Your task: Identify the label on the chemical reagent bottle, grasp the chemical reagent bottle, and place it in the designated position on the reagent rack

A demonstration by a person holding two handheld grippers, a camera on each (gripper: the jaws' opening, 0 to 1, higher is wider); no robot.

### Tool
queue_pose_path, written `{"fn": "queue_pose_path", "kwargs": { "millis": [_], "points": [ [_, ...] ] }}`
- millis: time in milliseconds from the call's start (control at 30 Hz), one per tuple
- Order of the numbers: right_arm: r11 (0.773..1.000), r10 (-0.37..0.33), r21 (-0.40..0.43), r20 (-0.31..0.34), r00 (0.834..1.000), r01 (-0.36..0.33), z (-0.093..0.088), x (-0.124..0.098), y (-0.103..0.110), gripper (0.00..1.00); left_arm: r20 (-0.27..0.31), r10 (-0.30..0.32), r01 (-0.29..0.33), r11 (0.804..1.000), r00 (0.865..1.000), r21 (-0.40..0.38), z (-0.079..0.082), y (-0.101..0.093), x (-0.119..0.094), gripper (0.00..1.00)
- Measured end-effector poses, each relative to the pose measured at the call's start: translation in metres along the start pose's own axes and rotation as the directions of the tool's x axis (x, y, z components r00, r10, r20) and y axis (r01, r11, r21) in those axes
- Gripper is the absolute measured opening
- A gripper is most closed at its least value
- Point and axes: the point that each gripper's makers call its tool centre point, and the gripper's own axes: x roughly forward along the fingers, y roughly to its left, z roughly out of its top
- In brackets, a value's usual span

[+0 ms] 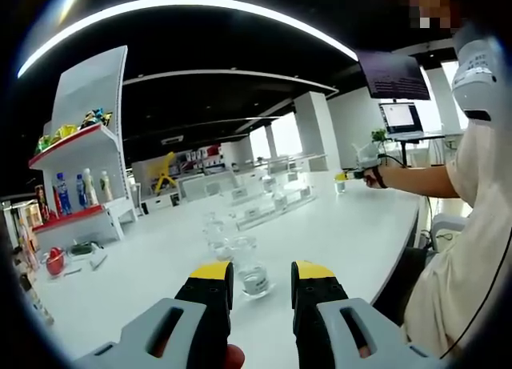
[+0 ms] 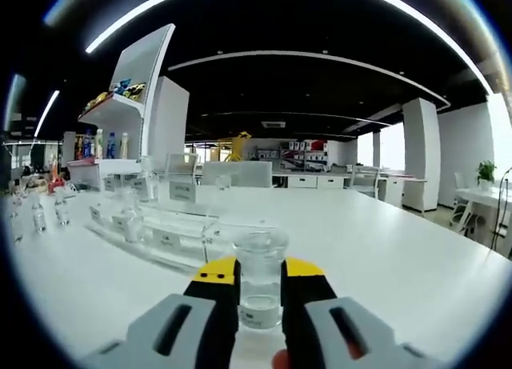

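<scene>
Right tongs (image 2: 260, 293) pinching a clear reagent bottle (image 2: 260, 277) between yellow-tipped jaws, above the white worktop (image 2: 384, 249); clear reagent rack (image 2: 160, 229) just beyond, to the left. Left tongs (image 1: 262, 293) spread, another small bottle (image 1: 250, 266) standing ahead between the tips.

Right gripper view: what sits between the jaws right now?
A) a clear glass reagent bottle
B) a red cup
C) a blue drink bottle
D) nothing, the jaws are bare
A: a clear glass reagent bottle stands between the yellow-tipped jaws of the right gripper, which press against its sides above the white table, with the clear reagent rack just beyond it.
</scene>
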Motion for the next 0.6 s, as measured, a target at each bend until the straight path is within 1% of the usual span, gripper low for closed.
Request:
{"fn": "queue_pose_path", "kwargs": {
  "millis": [200,367,600],
  "points": [
    [1.000,-0.001,-0.002,0.005,1.000,0.001,0.0000,0.0012,-0.0009,0.19,-0.001,-0.008,0.008,1.000,1.000,0.003,0.0000,-0.0029,0.0022,0.29],
    [1.000,-0.008,0.008,0.022,1.000,0.008,0.0001,0.0009,-0.0012,0.19,-0.006,-0.008,0.008,1.000,1.000,0.002,-0.0016,-0.0028,0.0016,0.29],
    [1.000,-0.012,0.003,0.021,1.000,0.012,0.0009,-0.0003,-0.0018,0.18,-0.001,-0.008,0.008,1.000,1.000,0.000,-0.0008,-0.0023,0.0014,0.29]
  ]
}}
